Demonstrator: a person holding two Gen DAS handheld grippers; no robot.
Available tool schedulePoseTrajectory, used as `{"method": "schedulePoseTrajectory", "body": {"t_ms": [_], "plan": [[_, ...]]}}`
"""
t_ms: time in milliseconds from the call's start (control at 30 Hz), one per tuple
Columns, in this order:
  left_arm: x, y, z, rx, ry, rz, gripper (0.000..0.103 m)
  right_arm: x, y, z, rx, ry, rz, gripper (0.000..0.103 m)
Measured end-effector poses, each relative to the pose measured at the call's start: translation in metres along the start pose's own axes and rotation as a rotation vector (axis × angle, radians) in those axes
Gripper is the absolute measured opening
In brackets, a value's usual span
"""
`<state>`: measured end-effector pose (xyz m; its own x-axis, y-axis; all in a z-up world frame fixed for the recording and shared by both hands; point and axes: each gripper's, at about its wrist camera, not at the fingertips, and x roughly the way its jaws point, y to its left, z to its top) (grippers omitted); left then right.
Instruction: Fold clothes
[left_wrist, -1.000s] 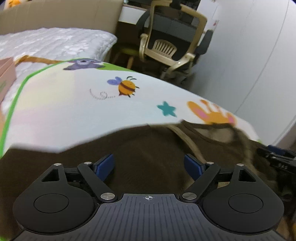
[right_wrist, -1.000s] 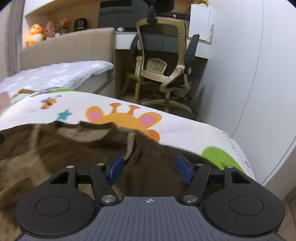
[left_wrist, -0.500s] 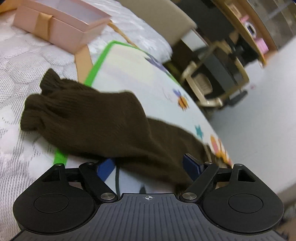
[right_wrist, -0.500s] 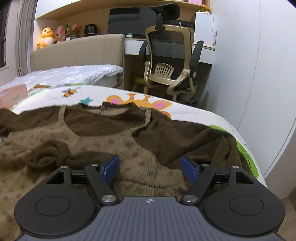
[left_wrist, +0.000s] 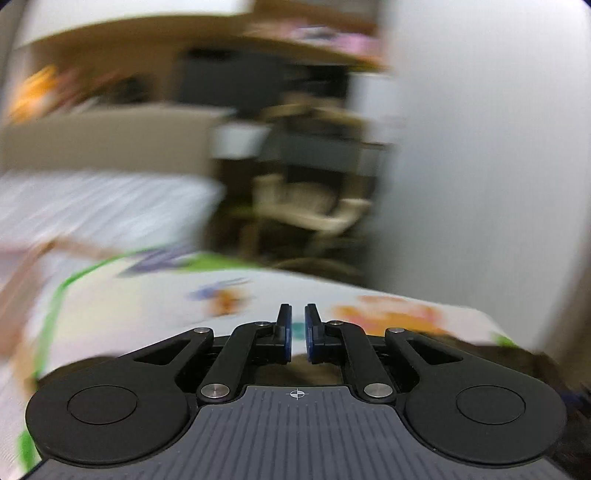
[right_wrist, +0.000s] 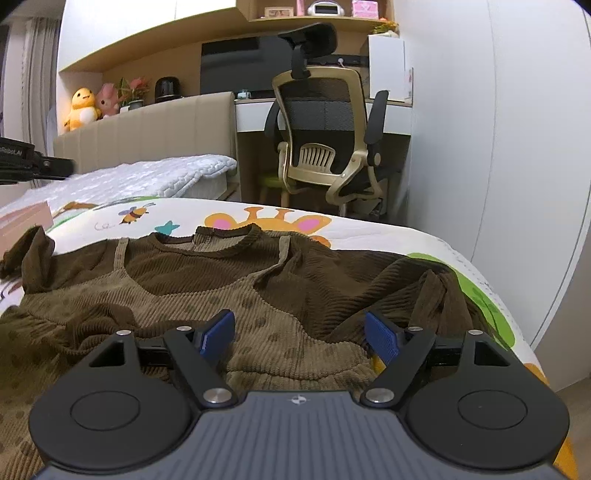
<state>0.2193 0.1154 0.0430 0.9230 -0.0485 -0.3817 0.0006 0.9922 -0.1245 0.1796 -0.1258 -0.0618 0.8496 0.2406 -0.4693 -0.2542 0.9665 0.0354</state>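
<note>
A brown knit garment (right_wrist: 229, 280), dark sleeves with a lighter dotted front, lies spread face up on the cartoon-print blanket (right_wrist: 369, 236). Its left sleeve (right_wrist: 33, 251) reaches toward the left; the right sleeve (right_wrist: 436, 295) is bunched at the blanket's right edge. My right gripper (right_wrist: 299, 332) is open and empty just above the garment's lower front. My left gripper (left_wrist: 297, 332) is nearly shut with nothing seen between its pads; that view is badly blurred, with dark cloth (left_wrist: 517, 358) low at the right. Part of the left gripper's body (right_wrist: 33, 162) shows at the far left.
A pink box (right_wrist: 26, 221) sits at the blanket's left. A white quilted mattress (right_wrist: 147, 181) and beige headboard (right_wrist: 147, 129) lie behind. An office chair (right_wrist: 325, 140) stands at a desk beyond the bed. A white wall (right_wrist: 498, 147) runs along the right.
My left gripper has closed from wide open and swung fast away from the left sleeve to face the chair. My right gripper has pulled back and risen slightly, still open.
</note>
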Motion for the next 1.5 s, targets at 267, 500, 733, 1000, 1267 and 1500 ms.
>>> {"method": "schedulePoseTrajectory", "body": {"t_ms": [267, 500, 733, 1000, 1267, 1500], "plan": [[0.0, -0.033, -0.039, -0.072, 0.208, -0.1, 0.06, -0.003, -0.006, 0.0, 0.035, -0.02, 0.012, 0.085], [-0.017, 0.105, -0.037, -0.641, 0.176, 0.209, 0.086, -0.003, -0.007, -0.001, 0.045, -0.033, 0.022, 0.087], [0.018, 0.193, -0.05, -0.951, 0.194, 0.323, 0.06, -0.003, -0.008, -0.002, 0.051, -0.038, 0.027, 0.087], [0.031, 0.126, 0.018, -0.404, 0.102, 0.374, 0.008, -0.005, -0.01, -0.003, 0.069, -0.05, 0.04, 0.087], [0.029, -0.026, 0.051, -0.093, 0.037, -0.16, 0.012, -0.006, -0.014, -0.004, 0.098, -0.05, 0.048, 0.087], [0.045, -0.055, 0.002, 0.086, 0.203, -0.062, 0.06, -0.007, -0.013, -0.005, 0.101, -0.053, 0.047, 0.087]]}}
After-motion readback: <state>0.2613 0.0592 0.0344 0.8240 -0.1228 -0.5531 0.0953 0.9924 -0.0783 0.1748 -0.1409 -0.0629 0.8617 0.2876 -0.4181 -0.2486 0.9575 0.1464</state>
